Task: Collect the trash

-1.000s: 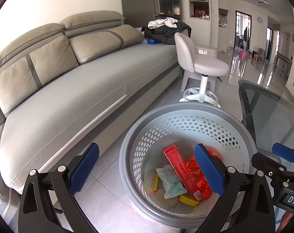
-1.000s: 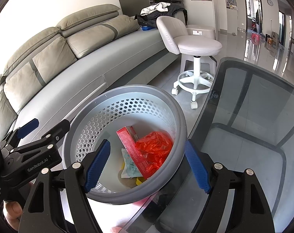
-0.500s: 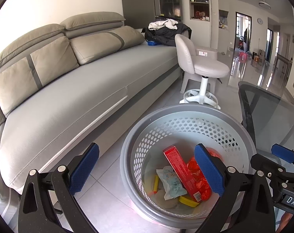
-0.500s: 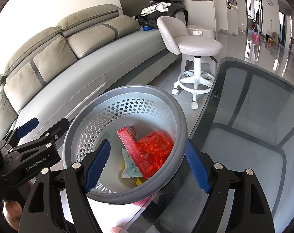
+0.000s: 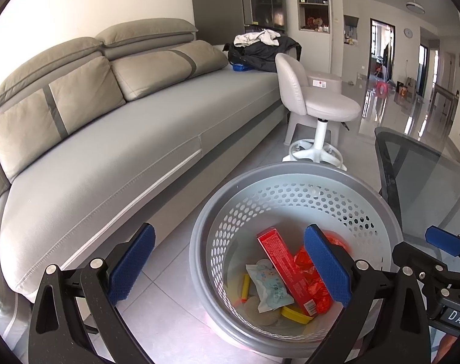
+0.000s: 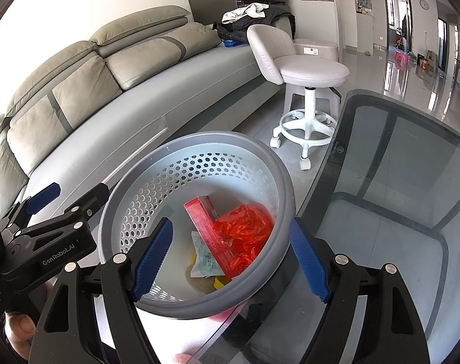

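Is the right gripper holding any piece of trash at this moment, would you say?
No, the right gripper is open and empty above the basket, where the red box already lies.

Red box (image 5: 286, 270) and crumpled red wrapper (image 6: 245, 236) hide the trash beneath them.

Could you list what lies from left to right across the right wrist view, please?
Sofa → basket → stool → glass table.
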`<state>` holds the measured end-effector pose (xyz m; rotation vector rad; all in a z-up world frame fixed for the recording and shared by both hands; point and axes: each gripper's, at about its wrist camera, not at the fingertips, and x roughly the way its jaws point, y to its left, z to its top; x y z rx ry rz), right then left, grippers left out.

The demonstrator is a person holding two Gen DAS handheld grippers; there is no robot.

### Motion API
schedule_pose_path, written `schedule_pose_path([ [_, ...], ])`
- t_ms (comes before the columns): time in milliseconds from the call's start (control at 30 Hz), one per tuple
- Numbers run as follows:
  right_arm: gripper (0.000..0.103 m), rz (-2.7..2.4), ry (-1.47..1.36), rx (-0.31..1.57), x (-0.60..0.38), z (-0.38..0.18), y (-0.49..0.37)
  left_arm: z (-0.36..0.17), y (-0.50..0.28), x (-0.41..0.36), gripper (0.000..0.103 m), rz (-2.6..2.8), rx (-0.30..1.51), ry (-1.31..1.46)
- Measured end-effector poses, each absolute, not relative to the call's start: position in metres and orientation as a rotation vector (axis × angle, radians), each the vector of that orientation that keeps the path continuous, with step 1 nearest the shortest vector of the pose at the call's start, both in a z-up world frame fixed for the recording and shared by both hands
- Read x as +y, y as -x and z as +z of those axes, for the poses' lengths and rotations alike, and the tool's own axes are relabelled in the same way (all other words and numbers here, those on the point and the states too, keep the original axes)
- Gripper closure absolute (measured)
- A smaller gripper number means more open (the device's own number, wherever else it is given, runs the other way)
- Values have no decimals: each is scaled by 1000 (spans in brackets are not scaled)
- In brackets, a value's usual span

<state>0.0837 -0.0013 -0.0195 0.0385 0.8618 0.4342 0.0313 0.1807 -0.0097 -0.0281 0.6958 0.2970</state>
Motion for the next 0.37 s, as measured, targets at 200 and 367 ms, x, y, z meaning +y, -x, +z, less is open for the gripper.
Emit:
schedule_pose_path([
  [200,27,434,-39,863,-1,-20,-83,-11,-32,182,6,294,701,34],
  [367,27,434,-39,863,-1,-20,-84,-11,-33,183,6,294,702,33],
])
